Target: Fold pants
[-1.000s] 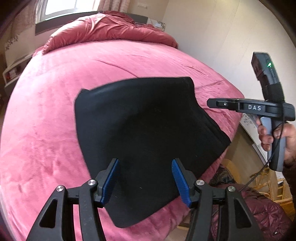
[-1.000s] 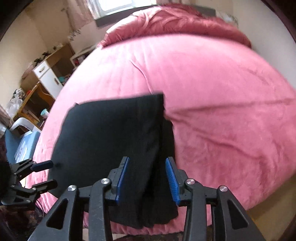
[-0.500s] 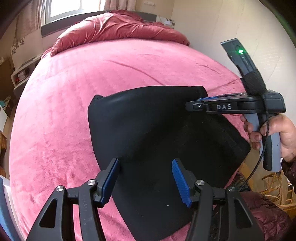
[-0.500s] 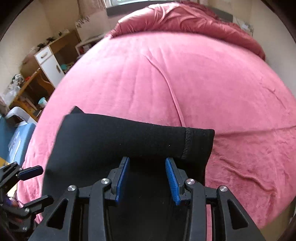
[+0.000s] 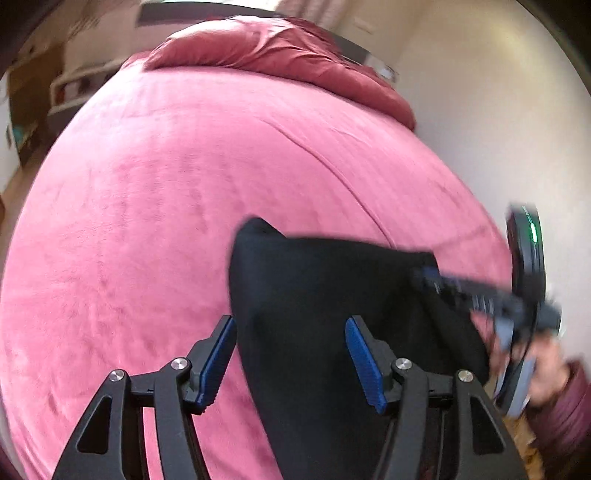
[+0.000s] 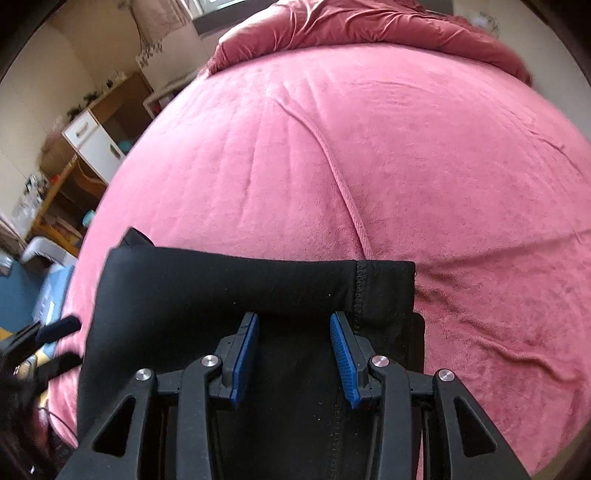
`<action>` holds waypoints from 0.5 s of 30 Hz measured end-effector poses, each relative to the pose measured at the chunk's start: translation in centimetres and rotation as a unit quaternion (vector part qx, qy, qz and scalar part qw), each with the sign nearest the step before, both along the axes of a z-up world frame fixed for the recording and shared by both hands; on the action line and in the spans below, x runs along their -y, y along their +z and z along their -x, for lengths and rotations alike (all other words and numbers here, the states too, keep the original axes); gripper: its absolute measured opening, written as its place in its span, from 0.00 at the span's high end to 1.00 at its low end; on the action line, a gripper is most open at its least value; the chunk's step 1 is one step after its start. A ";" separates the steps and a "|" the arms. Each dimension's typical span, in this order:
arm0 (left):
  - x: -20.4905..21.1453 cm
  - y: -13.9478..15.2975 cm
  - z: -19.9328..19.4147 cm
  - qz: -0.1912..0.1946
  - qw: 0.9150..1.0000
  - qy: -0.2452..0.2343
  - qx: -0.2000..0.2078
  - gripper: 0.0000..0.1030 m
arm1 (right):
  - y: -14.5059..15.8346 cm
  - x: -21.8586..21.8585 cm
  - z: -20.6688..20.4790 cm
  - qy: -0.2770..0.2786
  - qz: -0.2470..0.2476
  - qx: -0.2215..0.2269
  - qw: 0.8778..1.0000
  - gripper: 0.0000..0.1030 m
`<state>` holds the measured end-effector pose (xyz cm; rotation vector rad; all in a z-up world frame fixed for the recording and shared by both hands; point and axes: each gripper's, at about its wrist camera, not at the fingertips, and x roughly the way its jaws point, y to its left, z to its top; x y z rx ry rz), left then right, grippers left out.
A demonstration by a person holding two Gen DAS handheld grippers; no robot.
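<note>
a wide bed (image 6: 369,155) under a pink plush cover fills both views, with a crumpled darker red duvet (image 6: 388,26) heaped along its far edge. the black pants (image 6: 229,288) lie at the bed's near edge, folded over so that a rounded fold runs across them; a stitched hem (image 6: 358,288) shows near their right end in the right wrist view. in the left wrist view the pants (image 5: 325,295) taper to a point toward the middle of the bed and hang off the near edge.

the left gripper (image 5: 291,362) hovers over the left border of the pants, its blue pads spread wide and opening further; cloth lies under the gap but neither pad presses it. the right gripper (image 6: 293,358) sits over the folded layer just short of the fold, its jaws partly apart; whether they pinch the fabric i cannot tell. the right gripper (image 5: 480,291) also appears blurred at the right of the left view, held by a hand (image 5: 546,369) in a dark red sleeve. a wooden cabinet (image 6: 96,136) with white drawers stands beyond the bed's left edge.
</note>
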<state>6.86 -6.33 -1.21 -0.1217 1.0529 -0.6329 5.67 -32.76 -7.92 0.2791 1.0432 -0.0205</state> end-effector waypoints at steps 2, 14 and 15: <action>-0.8 -0.8 -2.1 0.022 0.999 0.013 -0.028 0.39 | -0.1 0.2 0.1 0.000 -0.005 0.004 1.000 0.60; -0.4 -5.8 -8.3 0.110 0.980 0.010 -0.164 0.32 | -0.5 0.8 1.2 0.003 -0.023 0.043 0.999 0.60; -0.1 -6.4 -8.7 0.115 0.978 0.011 -0.176 0.32 | -0.6 0.9 1.2 0.003 -0.025 0.044 0.999 0.60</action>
